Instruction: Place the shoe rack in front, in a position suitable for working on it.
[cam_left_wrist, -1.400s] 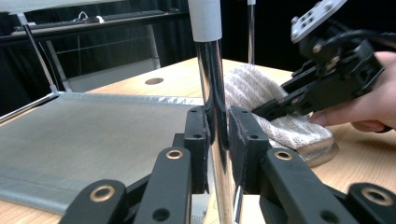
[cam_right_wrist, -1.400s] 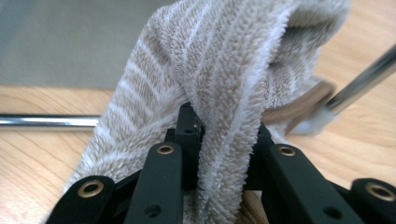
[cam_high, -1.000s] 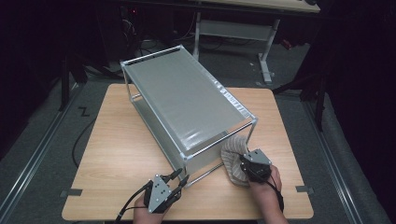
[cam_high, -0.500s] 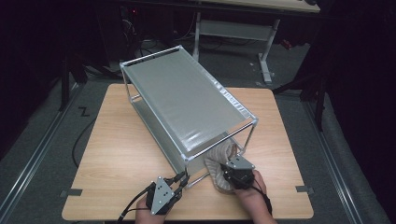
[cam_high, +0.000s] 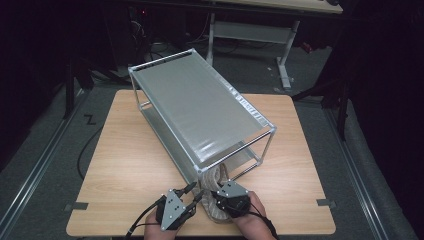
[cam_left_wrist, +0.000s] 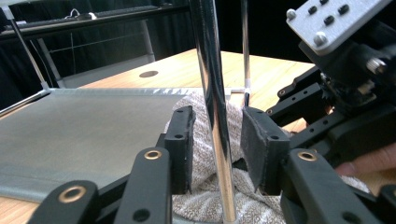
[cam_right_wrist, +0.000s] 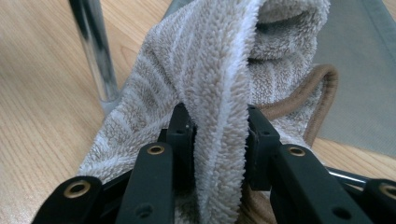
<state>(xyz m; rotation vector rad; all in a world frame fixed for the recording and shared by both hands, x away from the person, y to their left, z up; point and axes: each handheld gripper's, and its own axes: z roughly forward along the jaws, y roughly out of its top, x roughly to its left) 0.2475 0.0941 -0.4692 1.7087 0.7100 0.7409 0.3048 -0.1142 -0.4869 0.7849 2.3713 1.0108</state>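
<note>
Two-tier metal rack (cam_high: 200, 112) stands diagonally on the wooden worktop (cam_high: 125, 165). Frame is chromed round tube; both shelves are flat grey mesh-like fabric panels stretched between the rails. Upper shelf carries nothing. At the near end of the lower shelf (cam_left_wrist: 79, 126) lies part of a towel (cam_high: 216, 181), which spills out past the near corner post (cam_left_wrist: 215, 112) onto the worktop.

Towel: thick terry cloth, beige and white ribbing, looped pile, with a smooth tan bound edge (cam_right_wrist: 322, 98) curving along one side. It is bunched and folded, not flat.

Right gripper (cam_right_wrist: 219, 140): jaws narrow, clamped on an upright fold of the towel, pile bulging above the pads. In the high view this gripper (cam_high: 227, 196) sits at the near edge of the worktop, just in front of the rack's near corner, over the towel.

Left gripper (cam_left_wrist: 217, 140): jaws part open, one on each side of the corner post without visibly pressing it; towel lies just behind and below them. In the high view the left gripper (cam_high: 187, 200) sits just beside the right one.

Post is shiny, cylindrical, upright; its foot meets the worktop beside the towel.
</note>
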